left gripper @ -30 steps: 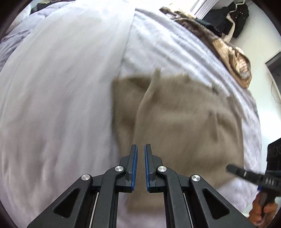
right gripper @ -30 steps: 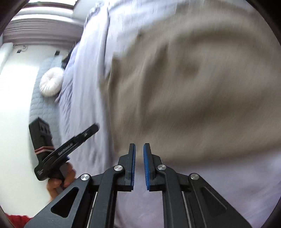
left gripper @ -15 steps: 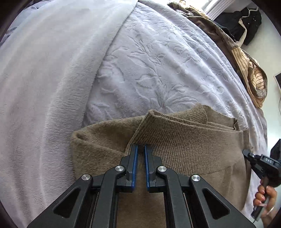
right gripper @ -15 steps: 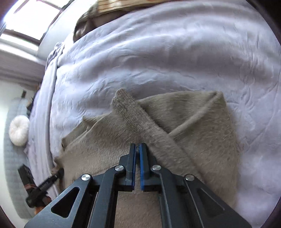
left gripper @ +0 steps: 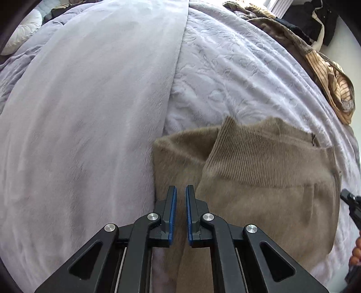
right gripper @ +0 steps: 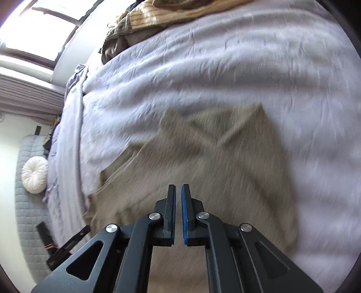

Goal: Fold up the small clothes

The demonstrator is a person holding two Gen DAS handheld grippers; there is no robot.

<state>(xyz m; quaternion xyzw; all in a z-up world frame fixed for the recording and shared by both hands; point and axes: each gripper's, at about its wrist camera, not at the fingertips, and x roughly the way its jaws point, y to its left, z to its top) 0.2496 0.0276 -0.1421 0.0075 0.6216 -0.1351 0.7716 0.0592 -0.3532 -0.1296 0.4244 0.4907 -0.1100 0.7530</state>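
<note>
A tan knit sweater [left gripper: 282, 202] lies folded on the lavender bedspread [left gripper: 225, 67], its ribbed hem [left gripper: 259, 153] turned up across the top. My left gripper [left gripper: 180, 188] hovers over the sweater's left edge, shut, with nothing pinched between its blue pads. In the right wrist view the sweater [right gripper: 203, 157] is blurred by motion; my right gripper [right gripper: 178, 187] stands over its middle, shut and holding nothing. The right gripper's tip [left gripper: 352, 207] shows at the right edge of the left wrist view. The left gripper's black body [right gripper: 67, 243] shows low on the left in the right wrist view.
A smooth lavender blanket [left gripper: 79, 112] covers the left of the bed. A heap of striped and brown clothes [left gripper: 334, 78] lies along the far edge, and dark garments [left gripper: 315, 20] hang behind it. A round white cushion [right gripper: 35, 174] rests against the grey quilted headboard [right gripper: 24, 214].
The left gripper has drawn back from the ribbed hem toward the sweater's left edge. The right gripper has pulled away from the folded sleeve, and its view is now blurred.
</note>
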